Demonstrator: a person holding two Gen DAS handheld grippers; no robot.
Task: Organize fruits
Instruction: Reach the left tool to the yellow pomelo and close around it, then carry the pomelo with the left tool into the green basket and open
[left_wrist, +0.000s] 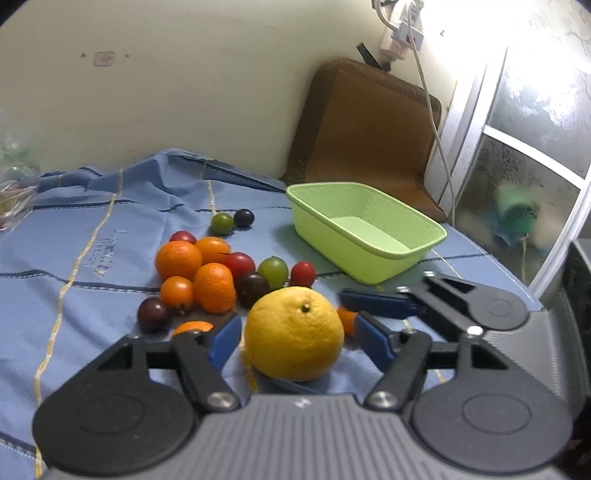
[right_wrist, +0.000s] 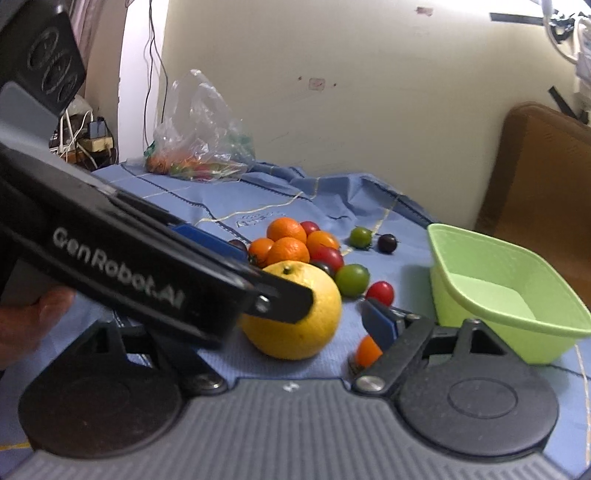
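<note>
A big yellow citrus (left_wrist: 295, 332) lies on the blue cloth between the blue fingers (left_wrist: 223, 343) of my left gripper (left_wrist: 297, 323). The jaws stand open around it, with a small gap on each side. Behind it is a pile of oranges (left_wrist: 179, 258) and red, green and dark cherry tomatoes. A small orange tomato (left_wrist: 345, 321) sits by the citrus's right side. My right gripper (right_wrist: 291, 325) is open, just right of the citrus (right_wrist: 295, 317). Its left finger is hidden behind the left gripper's black body (right_wrist: 147, 266). The light green basket (left_wrist: 325, 240) is empty.
The green basket (right_wrist: 480, 325) stands to the right of the fruit. A plastic bag (right_wrist: 203, 140) with more fruit lies at the far left by the wall. A brown cushion (left_wrist: 365, 122) leans behind the basket. A hand (right_wrist: 22, 314) holds the left gripper.
</note>
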